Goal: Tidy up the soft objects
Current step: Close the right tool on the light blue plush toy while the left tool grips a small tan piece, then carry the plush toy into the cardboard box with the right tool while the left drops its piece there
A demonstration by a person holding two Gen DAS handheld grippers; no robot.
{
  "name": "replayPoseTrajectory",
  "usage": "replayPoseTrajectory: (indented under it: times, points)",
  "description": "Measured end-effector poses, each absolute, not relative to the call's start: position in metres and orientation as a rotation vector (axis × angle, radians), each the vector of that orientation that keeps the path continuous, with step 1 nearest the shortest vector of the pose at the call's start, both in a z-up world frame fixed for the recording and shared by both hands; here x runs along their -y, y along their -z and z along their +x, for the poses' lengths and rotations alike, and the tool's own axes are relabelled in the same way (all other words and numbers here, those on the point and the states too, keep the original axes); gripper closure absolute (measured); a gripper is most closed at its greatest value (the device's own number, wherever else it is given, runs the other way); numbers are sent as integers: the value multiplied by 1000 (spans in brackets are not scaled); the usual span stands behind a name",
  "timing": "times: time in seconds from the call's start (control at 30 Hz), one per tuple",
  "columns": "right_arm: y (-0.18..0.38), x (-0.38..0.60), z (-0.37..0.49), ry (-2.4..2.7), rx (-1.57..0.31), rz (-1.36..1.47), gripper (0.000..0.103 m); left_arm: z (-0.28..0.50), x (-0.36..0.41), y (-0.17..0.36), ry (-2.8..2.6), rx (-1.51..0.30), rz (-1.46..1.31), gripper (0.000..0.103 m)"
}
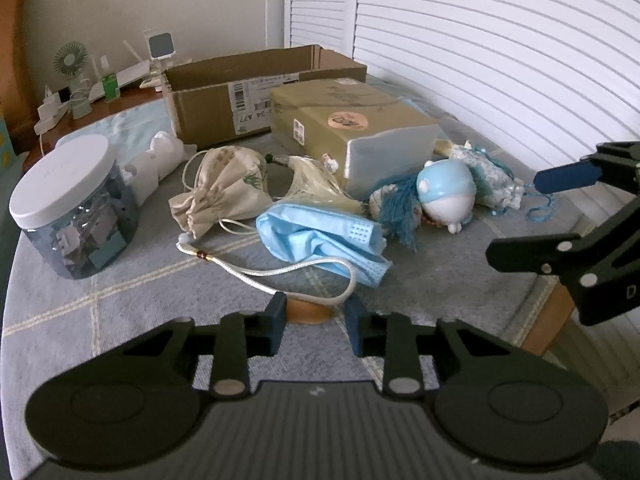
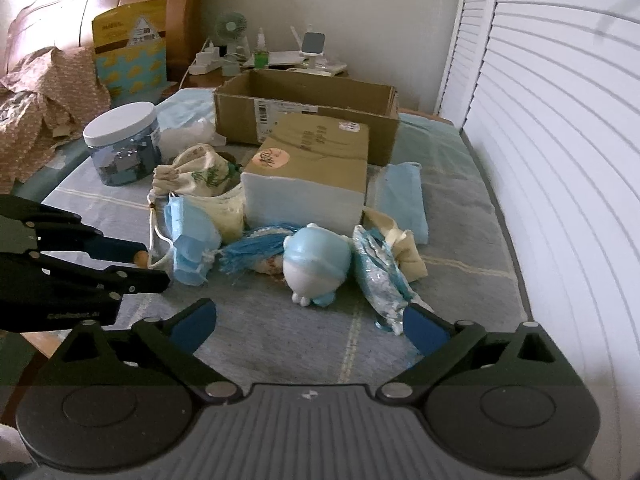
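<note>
While the left tongs (image 1: 314, 314) pinch a small tan wooden piece (image 1: 310, 311) at the surface's (image 1: 120, 320) near edge, the right tongs (image 2: 308, 326) gape empty before the crumpled blue face mask (image 1: 320, 240) mid-surface.

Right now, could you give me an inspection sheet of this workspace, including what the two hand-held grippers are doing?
Surface: grey checked cloth, crowded in the middle.
Job's things: mask, pouch, tassel and toy heaped before the sealed box.
Clutter: jar at left; open carton behind the box.
Grippers: left hand-held gripper shut on a wooden bead; right hand-held gripper open, holding nothing.
Cables: white cord loops past the mask and seems to end at the bead.
Surroundings: shutters at right; fan behind.
</note>
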State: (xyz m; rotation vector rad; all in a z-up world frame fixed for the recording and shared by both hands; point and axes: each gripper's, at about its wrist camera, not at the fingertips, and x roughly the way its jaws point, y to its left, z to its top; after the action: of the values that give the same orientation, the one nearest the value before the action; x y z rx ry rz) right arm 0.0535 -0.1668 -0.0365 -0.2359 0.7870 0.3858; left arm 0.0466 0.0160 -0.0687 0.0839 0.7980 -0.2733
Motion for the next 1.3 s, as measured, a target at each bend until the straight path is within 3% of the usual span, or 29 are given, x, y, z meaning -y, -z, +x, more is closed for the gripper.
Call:
replayPoseTrajectory:
  times: [0.1,0.3,0.67,0.83,0.93,1.3]
  points:
    - [38,165,56,-403,-791,-238,16,46,-18,68,278,-800,76,78]
    - [44,157,68,-415,-804,-258,25,47,-19,68,284,-807,75,80]
    - [54,147,92,-380,-818,-272,28,40,-26,62,314,-842,85,80]
    - [57,146,97,-377,-830,-265,38,35,-30,59,317,-852,88,80]
    - [58,145,98,-364,-827,-266,50,34,-32,58,321,-856,87,80]
    - [33,147,83,-392,-779,-279,55,31,-40,42,329,-830,117,80]
